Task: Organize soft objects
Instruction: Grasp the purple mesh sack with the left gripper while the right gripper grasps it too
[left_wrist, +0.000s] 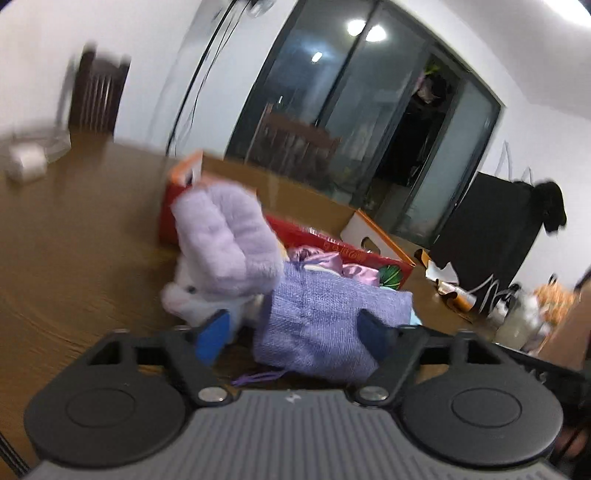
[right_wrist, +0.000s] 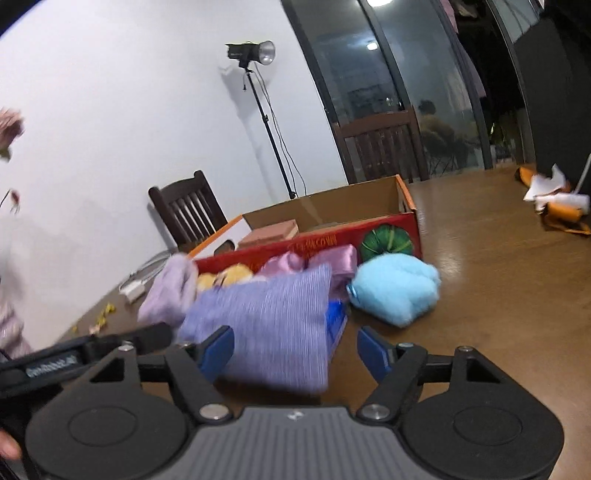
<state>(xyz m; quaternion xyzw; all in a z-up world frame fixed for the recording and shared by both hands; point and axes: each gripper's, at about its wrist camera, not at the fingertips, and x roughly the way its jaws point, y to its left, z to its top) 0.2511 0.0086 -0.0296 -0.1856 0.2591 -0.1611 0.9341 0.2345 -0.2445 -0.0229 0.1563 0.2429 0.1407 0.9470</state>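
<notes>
A purple woven pouch (left_wrist: 325, 321) lies between the fingers of my left gripper (left_wrist: 295, 328), whose jaws stand wide apart around it. A lilac and white plush toy (left_wrist: 225, 251) stands just beyond, at the left finger. In the right wrist view the same pouch (right_wrist: 269, 325) sits in front of my open, empty right gripper (right_wrist: 295, 350), with the left gripper (right_wrist: 85, 354) reaching in from the left. A light blue fluffy toy (right_wrist: 395, 288), a pink satin cloth (right_wrist: 314, 262) and a yellow plush (right_wrist: 229, 277) lie before the red cardboard box (right_wrist: 391, 232).
The brown wooden table (right_wrist: 498, 295) extends right, with torn orange-and-white packaging (right_wrist: 557, 203) at its far right. A brown flat object (right_wrist: 269, 232) lies inside the box. Dark chairs (right_wrist: 184, 210), a light stand (right_wrist: 266, 110) and a white charger (right_wrist: 135, 288) sit behind.
</notes>
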